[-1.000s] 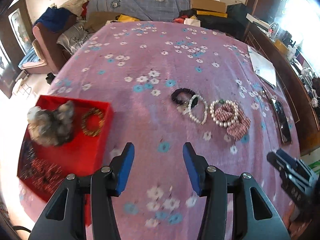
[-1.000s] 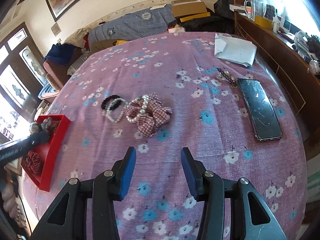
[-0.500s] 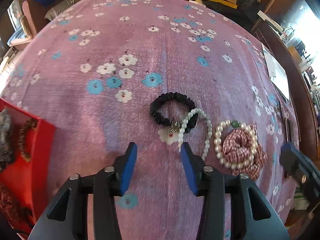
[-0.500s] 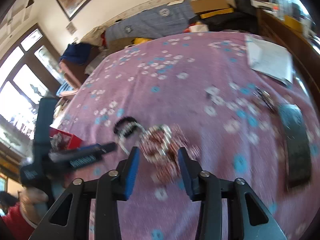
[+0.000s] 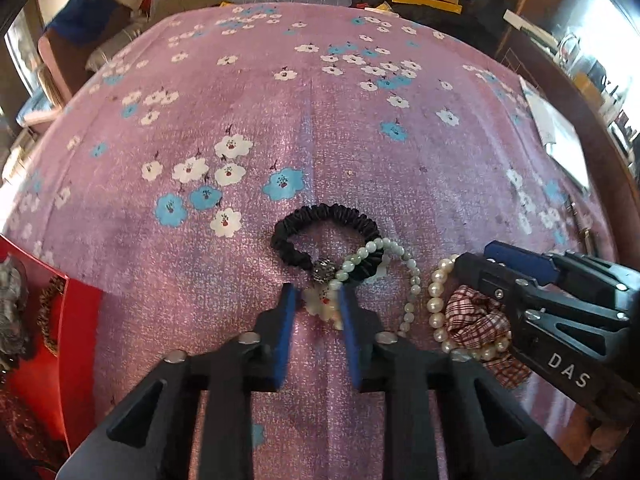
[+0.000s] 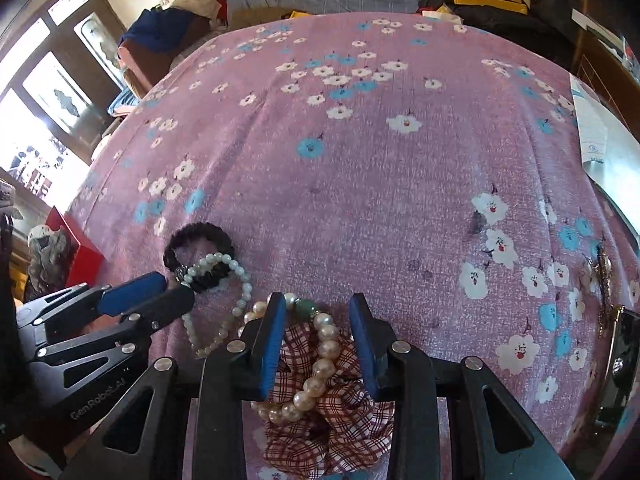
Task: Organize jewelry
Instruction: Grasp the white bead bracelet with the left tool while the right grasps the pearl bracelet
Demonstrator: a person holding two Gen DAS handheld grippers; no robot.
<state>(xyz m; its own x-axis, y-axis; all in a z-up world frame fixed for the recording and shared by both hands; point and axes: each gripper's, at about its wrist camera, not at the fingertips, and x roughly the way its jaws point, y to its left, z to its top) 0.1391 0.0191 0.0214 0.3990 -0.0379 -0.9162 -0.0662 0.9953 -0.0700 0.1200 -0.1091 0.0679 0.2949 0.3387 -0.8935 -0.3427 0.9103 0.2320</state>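
Observation:
On the purple flowered cloth [image 5: 320, 120] lie a black scrunchie [image 5: 328, 216], a pale green bead bracelet [image 5: 414, 280], a pearl bracelet [image 5: 434, 300] and a plaid scrunchie [image 5: 476, 320]. My left gripper [image 5: 316, 300] points down at the near end of the bead bracelet; its jaws are closing, with beads between the tips. My right gripper [image 6: 317, 304] straddles the pearl bracelet [image 6: 324, 364] and plaid scrunchie [image 6: 332, 424]; its jaws are closing too, without a clear pinch. Each gripper shows in the other's view: right gripper [image 5: 476, 258], left gripper [image 6: 176, 290].
A red tray [image 5: 76, 340] at the left holds a grey fluffy scrunchie [image 5: 10, 308] and a brown bracelet [image 5: 50, 312]. At the right edge lie a phone [image 6: 618, 364], a metal clip [image 6: 600, 268] and a sheet of paper [image 6: 600, 140]. Cluttered furniture stands beyond the cloth.
Both grippers came down and forward onto the jewelry, the left away from the red tray, the right swinging left from near the phone. Both pairs of jaws have narrowed.

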